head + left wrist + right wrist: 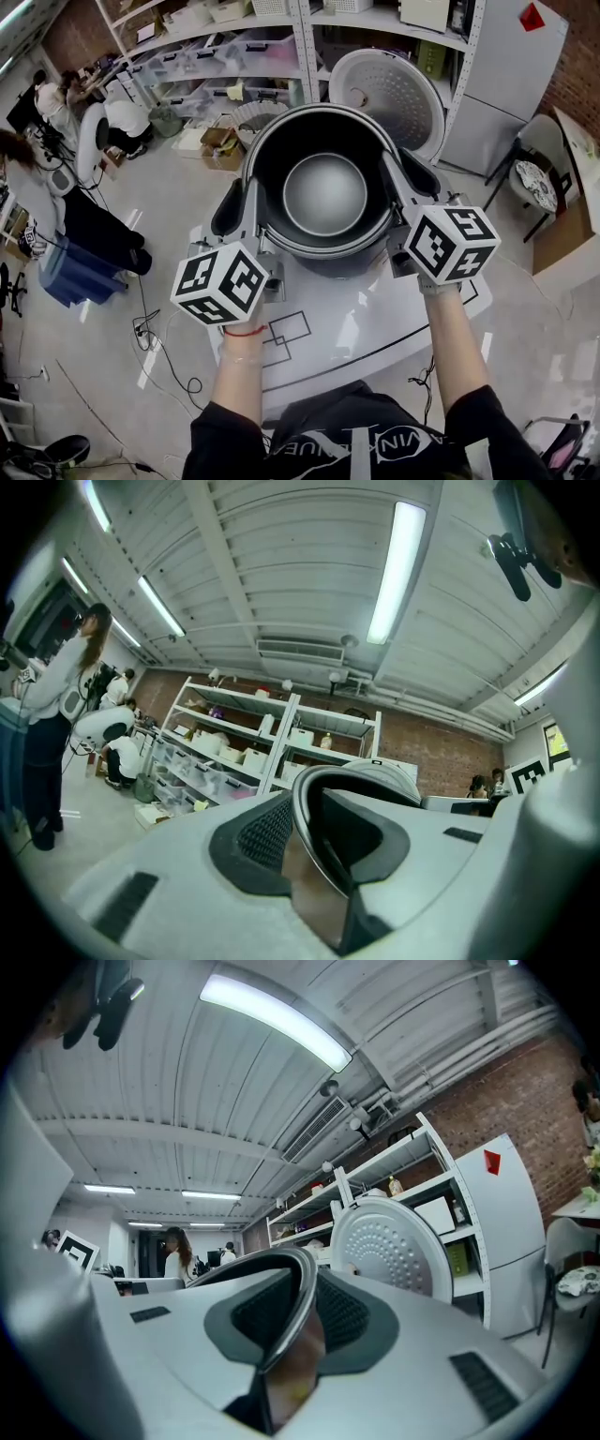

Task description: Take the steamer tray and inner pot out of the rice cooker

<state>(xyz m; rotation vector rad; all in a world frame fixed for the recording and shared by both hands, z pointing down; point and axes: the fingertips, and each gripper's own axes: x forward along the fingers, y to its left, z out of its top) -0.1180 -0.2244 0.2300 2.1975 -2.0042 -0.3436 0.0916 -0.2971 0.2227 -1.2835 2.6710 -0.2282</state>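
The inner pot [323,192], dark inside with a shiny round bottom, hangs in the air between my two grippers, above the white table [366,328]. My left gripper [246,214] is shut on the pot's left rim and my right gripper [405,190] on its right rim. In the left gripper view the thin metal rim [323,778] runs between the jaws of the left gripper [314,855]. The right gripper view shows the rim [253,1262] pinched the same way by the right gripper [291,1335]. The cooker's body is hidden under the pot. I cannot make out a steamer tray for certain.
The cooker's open lid [389,94], white with a dotted inner plate, stands up behind the pot on the right. A round ribbed basket-like thing [258,117] lies behind the pot on the left. Shelves [225,56] line the back wall; people [56,112] are at the far left.
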